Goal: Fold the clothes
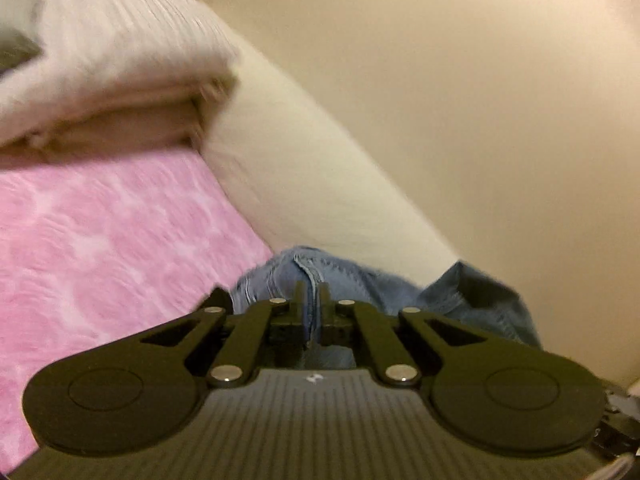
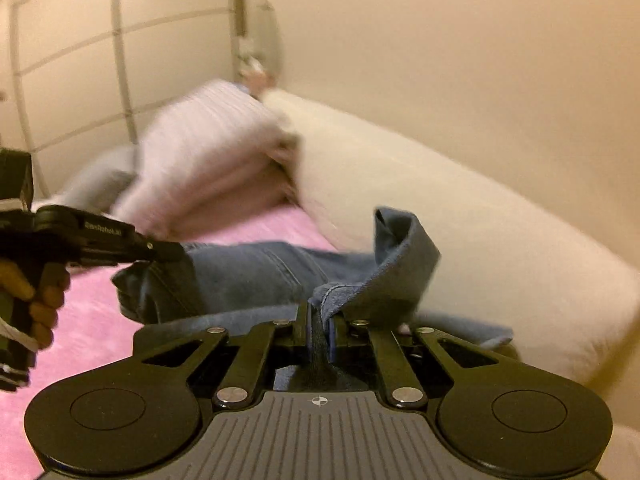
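A pair of blue jeans (image 2: 256, 272) hangs stretched between my two grippers above a pink blanket (image 2: 92, 320). My right gripper (image 2: 320, 320) is shut on a denim edge, and a flap of denim (image 2: 404, 256) stands up beside its fingers. My left gripper (image 1: 311, 300) is shut on another edge of the jeans (image 1: 352, 284). In the right wrist view the left gripper (image 2: 172, 252) reaches in from the left, held by a person's hand (image 2: 44, 300), its tip buried in the denim.
A long cream bolster (image 2: 460, 220) runs along the wall (image 1: 480, 100) beside the pink blanket (image 1: 100, 240). A stack of folded pale covers (image 1: 120, 60) lies at the bed's far end, also seen as folded covers (image 2: 208, 152). Cupboard doors (image 2: 100, 60) stand behind.
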`<action>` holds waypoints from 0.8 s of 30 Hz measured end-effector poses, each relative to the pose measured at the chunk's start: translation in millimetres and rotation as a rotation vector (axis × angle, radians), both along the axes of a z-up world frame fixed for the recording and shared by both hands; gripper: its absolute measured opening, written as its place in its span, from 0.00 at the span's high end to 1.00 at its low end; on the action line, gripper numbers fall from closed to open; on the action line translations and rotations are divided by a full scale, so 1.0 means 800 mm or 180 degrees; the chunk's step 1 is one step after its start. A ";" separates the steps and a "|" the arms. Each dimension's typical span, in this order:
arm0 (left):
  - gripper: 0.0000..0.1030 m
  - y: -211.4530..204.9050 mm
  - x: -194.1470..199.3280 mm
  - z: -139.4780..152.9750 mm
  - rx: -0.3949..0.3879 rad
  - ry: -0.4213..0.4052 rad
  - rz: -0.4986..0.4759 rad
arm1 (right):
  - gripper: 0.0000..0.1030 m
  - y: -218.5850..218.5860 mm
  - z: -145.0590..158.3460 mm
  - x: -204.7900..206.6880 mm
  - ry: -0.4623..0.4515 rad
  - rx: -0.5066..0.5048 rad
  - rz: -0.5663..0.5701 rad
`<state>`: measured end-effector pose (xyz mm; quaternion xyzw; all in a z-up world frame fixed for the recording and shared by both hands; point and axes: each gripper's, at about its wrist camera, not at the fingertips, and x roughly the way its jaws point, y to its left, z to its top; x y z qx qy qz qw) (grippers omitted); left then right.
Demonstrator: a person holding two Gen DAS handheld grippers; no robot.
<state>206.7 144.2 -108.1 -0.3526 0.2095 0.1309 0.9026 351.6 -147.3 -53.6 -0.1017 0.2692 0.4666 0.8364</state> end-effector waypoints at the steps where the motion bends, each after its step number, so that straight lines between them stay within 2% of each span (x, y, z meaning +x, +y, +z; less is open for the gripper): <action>1: 1.00 0.005 -0.032 0.014 0.0046 -0.0083 0.0100 | 0.94 0.007 0.013 -0.016 -0.0035 0.0074 0.0090; 4: 1.00 0.021 -0.126 0.055 0.0187 -0.0330 0.0400 | 0.94 0.036 0.045 -0.098 -0.0049 0.0374 0.0422; 10: 1.00 0.052 -0.356 0.173 0.0819 -0.0912 0.1055 | 0.95 0.096 0.107 -0.266 -0.0070 0.0981 0.1093; 11: 1.00 0.054 -0.392 0.195 0.0931 -0.0971 0.1114 | 0.95 0.106 0.118 -0.294 -0.0073 0.1082 0.1204; 13: 1.00 0.061 -0.458 0.238 0.1219 -0.0867 0.1212 | 0.94 0.131 0.129 -0.349 0.0013 0.1255 0.1351; 15: 1.00 0.070 -0.507 0.245 0.1191 -0.0504 0.1385 | 0.91 0.168 0.119 -0.391 0.0230 0.0991 0.1485; 16: 1.00 0.074 -0.531 0.248 0.1174 -0.0322 0.1471 | 0.83 0.187 0.114 -0.412 0.0343 0.0844 0.1550; 17: 0.99 0.079 -0.555 0.251 0.1157 -0.0138 0.1555 | 0.65 0.199 0.098 -0.428 0.0454 0.0541 0.1518; 18: 0.97 0.079 -0.582 0.237 0.1076 0.0122 0.1676 | 0.58 0.211 0.080 -0.443 0.0563 0.0216 0.1470; 19: 0.96 0.077 -0.603 0.221 0.1014 0.0344 0.1765 | 0.56 0.222 0.062 -0.459 0.0672 -0.0108 0.1420; 22: 0.95 0.063 -0.659 0.154 0.0660 0.1132 0.1978 | 0.56 0.217 0.017 -0.498 0.0670 -0.0743 0.1321; 24: 0.95 0.043 -0.686 0.105 0.0342 0.1521 0.2066 | 0.55 0.205 -0.003 -0.516 0.0586 -0.1017 0.1425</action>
